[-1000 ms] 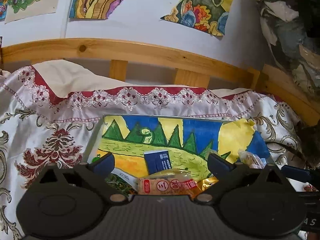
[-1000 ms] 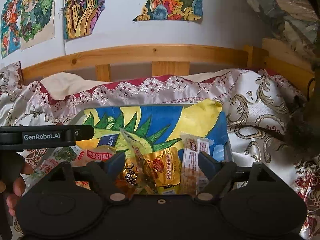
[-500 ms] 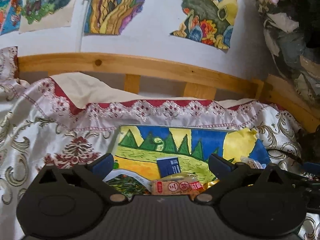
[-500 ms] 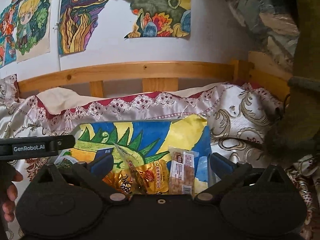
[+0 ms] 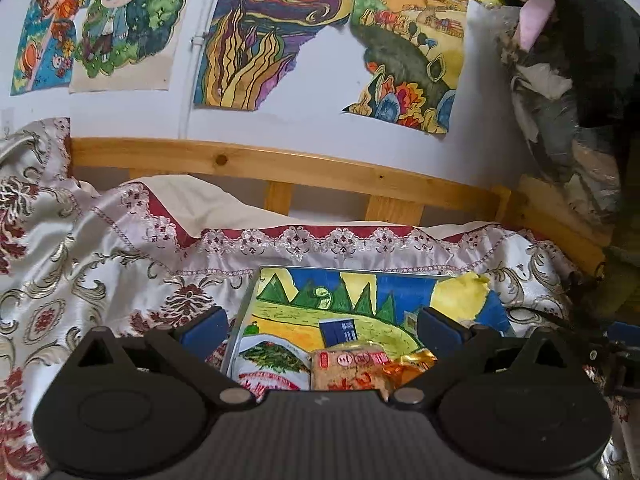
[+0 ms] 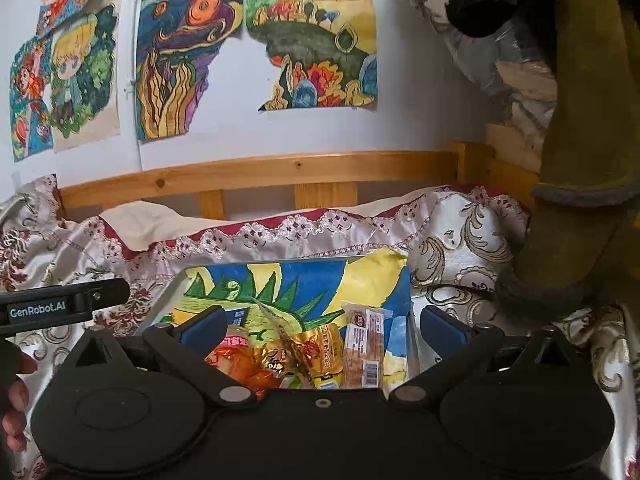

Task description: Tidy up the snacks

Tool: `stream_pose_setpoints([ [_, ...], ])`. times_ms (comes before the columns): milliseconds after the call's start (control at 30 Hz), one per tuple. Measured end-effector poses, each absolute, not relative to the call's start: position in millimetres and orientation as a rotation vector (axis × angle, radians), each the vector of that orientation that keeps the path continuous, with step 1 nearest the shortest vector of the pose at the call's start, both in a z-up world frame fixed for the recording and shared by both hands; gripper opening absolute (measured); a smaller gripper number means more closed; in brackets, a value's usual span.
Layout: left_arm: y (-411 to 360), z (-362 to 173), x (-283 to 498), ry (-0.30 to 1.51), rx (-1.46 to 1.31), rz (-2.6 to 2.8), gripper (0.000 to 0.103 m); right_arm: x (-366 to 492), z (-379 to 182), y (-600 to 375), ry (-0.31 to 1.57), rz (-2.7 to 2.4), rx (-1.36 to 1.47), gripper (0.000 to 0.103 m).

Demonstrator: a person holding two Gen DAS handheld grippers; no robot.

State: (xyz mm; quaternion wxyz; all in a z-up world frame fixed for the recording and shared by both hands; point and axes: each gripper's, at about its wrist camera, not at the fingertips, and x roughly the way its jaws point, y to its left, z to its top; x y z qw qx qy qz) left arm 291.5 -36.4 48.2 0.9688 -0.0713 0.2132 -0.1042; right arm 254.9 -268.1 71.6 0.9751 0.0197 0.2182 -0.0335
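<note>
wall (image 5: 316,92): white, colourful drawings (image 6: 180,64) | wooden bed rail (image 5: 280,168) | patterned satin bedspread (image 5: 100,264)

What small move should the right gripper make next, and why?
Probably ease the right gripper down toward the gold snack packet: both grippers are open and empty, and that packet lies almost centred between its fingers among the pile in the tray.
</note>
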Motion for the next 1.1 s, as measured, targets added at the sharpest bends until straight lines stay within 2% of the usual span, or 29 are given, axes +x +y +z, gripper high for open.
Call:
stream_pose_setpoints([
  [667,-25,66,200,0.367,-0.107,-0.205,0.103,166,99,-253,0.388,-0.016,0.023,0.102],
  [1100,-20,76,167,0.328,-0.12,-0.178,0.103,127,105,-248,0.342,-0.009,0.024,0.102],
])
